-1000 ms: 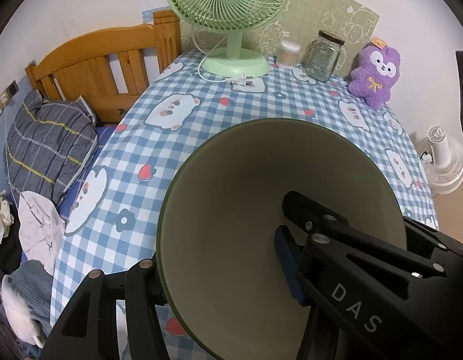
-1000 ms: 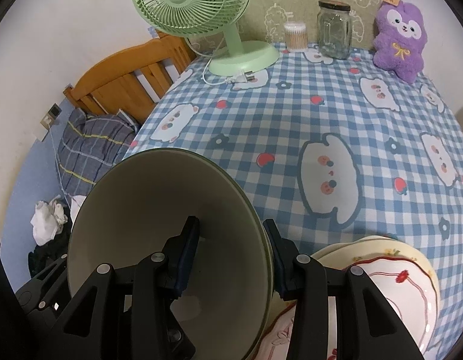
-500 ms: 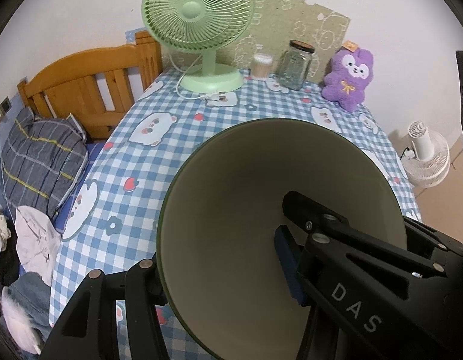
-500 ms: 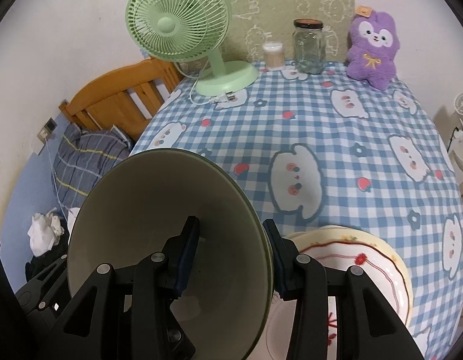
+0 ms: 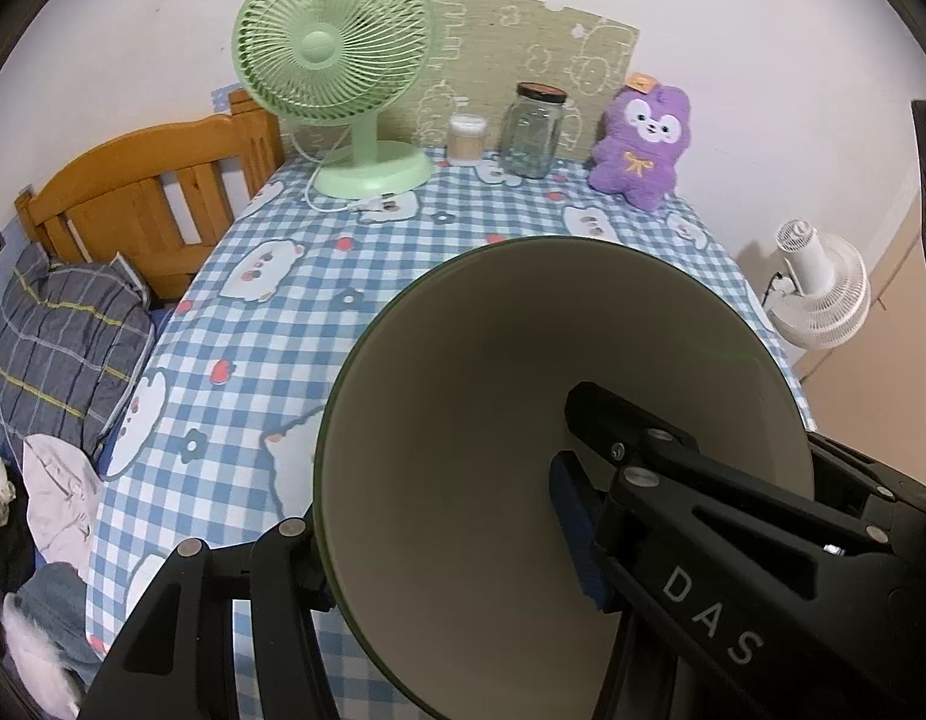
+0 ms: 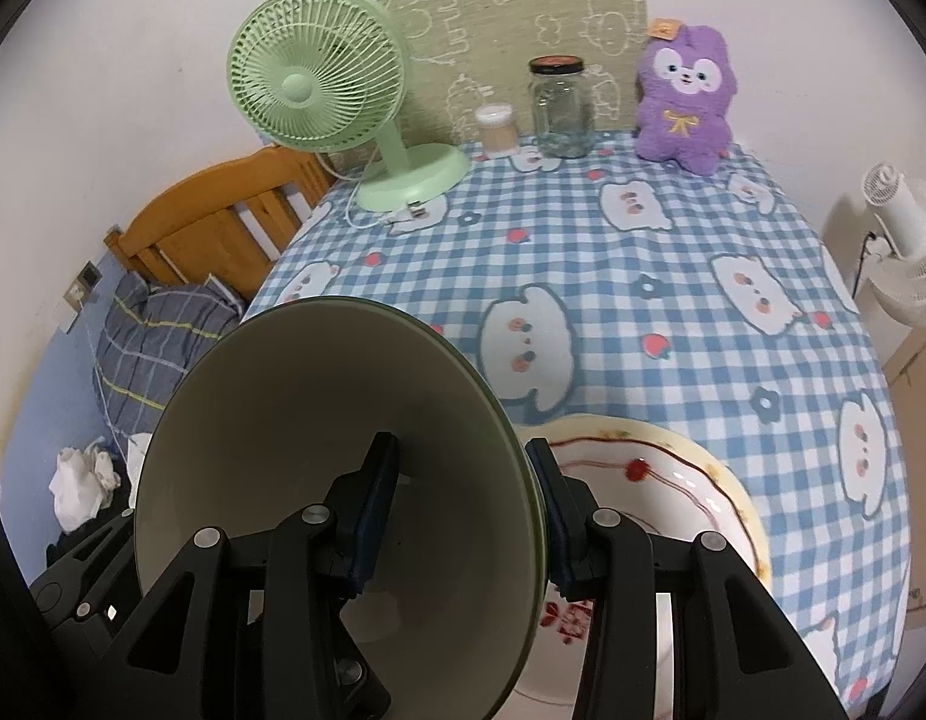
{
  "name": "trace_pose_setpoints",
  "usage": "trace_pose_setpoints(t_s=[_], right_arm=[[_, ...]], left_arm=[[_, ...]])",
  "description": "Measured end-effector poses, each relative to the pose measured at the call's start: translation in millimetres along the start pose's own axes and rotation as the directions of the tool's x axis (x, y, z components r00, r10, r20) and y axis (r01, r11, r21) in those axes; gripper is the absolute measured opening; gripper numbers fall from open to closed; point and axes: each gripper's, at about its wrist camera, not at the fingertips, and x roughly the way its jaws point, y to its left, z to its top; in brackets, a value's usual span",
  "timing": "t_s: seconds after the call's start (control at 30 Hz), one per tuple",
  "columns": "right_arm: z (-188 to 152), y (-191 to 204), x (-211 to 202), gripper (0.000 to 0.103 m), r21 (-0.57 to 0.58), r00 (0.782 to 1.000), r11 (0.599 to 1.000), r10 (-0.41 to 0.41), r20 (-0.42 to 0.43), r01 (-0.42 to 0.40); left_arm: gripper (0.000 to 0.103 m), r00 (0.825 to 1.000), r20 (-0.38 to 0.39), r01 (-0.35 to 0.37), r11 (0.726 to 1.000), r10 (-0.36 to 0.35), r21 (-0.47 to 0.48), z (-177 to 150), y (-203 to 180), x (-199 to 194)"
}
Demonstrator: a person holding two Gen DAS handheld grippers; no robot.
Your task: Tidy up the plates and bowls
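Your left gripper [image 5: 438, 531] and right gripper [image 6: 463, 504] both clamp the green bowl [image 6: 342, 480], held above the worktop [image 6: 643, 276]; stacking onto the floral plate [image 6: 673, 480] probably remains

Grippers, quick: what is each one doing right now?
Left gripper: closed on the rim of the green, cream-lined bowl.
Right gripper: closed on the same bowl's opposite rim.

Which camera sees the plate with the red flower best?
The right wrist view. The plate lies on the checked tablecloth, just right of the green bowl, with its red flower and wavy line showing. The left wrist view shows none of it; the bowl fills that corner.
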Motion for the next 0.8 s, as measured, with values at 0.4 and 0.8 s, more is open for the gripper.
trace_pose_setpoints(t_s=[0.4,0.8], right_arm=[[-22.0,-28.6,-21.1,0.046,0.053,0.999,0.998,-0.043,0.007,0.043],[-45.3,-53.1,-28.9,0.046,0.099,0.998,0.993,-0.067,-0.010,0.068]], left_arm=[[0.058,0.999,-0.017,0.042,0.998,-0.041,0.050,-15.0,-33.0,-4.1],[0.058,0.996,-0.054,0.068,0.994,-0.064,0.084,-32.4,-57.8,-2.0]])
